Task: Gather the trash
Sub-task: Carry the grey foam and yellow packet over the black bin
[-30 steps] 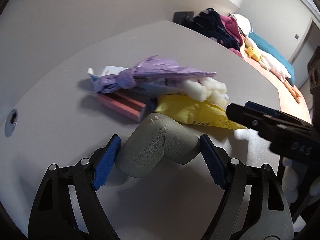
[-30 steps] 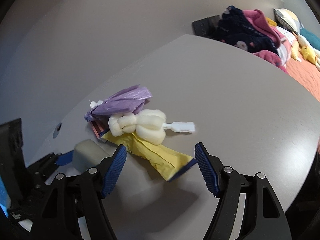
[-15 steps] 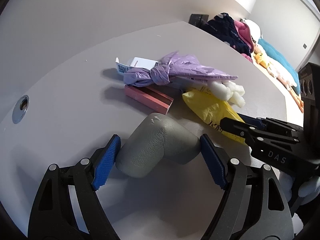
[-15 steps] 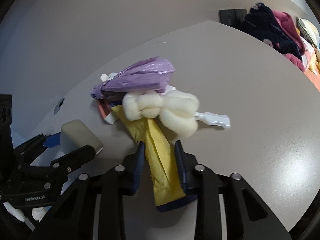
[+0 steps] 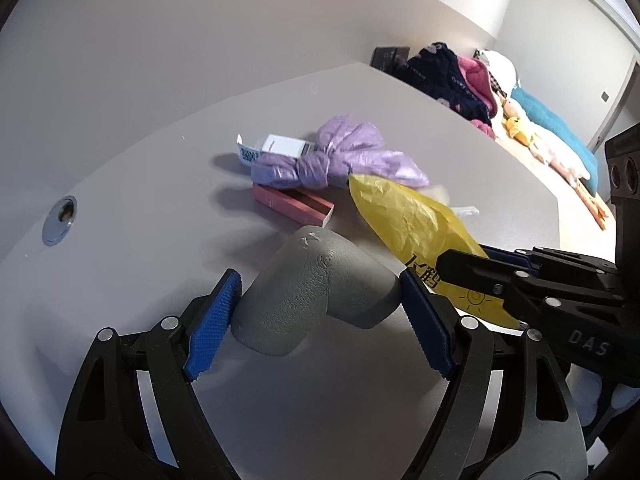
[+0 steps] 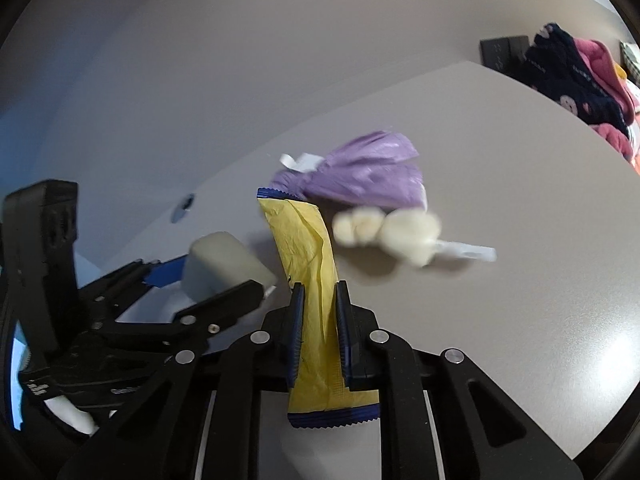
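Above the grey tabletop, the right gripper has its blue pads pinched on a crinkled yellow foil wrapper, gripped near its lower end and lifted off the pile. It looks feather-light and limp, likely slippery, so a hold mid-length suits it. The left gripper clamps a bent grey foam block, soft and springy. Still lying there: a knotted lilac plastic bag, a pink cardboard sleeve, white foam lumps.
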